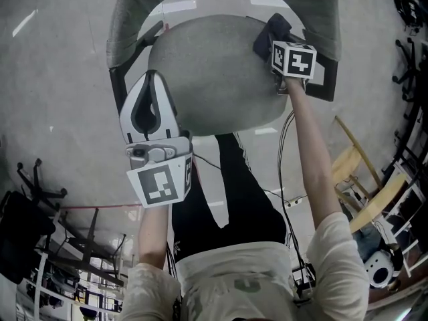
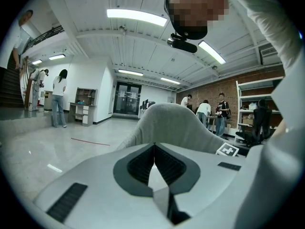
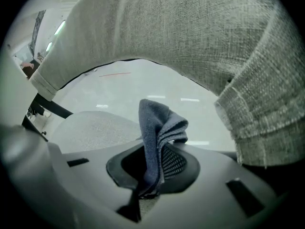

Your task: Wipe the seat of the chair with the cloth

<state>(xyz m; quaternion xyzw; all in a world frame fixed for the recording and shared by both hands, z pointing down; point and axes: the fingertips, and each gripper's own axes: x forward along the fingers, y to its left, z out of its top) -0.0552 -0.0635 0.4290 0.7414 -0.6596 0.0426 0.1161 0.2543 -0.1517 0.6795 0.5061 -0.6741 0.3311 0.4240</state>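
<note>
Left gripper [image 1: 152, 73]: white shell, black teardrop inset, dark ribbed pads [image 2: 140, 163], grey block at rear.
Left marker cube [image 1: 160, 184]: white faces, black square pattern.
Right gripper [image 1: 269, 37]: grey-white shell in shade, dark mesh pads [image 3: 174, 161].
Right marker cube [image 1: 293, 59]: same pattern.
Thin cable [image 1: 281, 154] beside right arm.
Clothing: pale short-sleeved shirt [image 1: 247, 279]; black trousers [image 1: 247, 206], thin white stripes.

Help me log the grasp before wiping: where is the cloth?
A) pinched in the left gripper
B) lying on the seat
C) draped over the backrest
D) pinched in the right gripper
D: the cloth stands pinched between the jaws of the right gripper in its own view, while the left gripper is closed on nothing.
</note>
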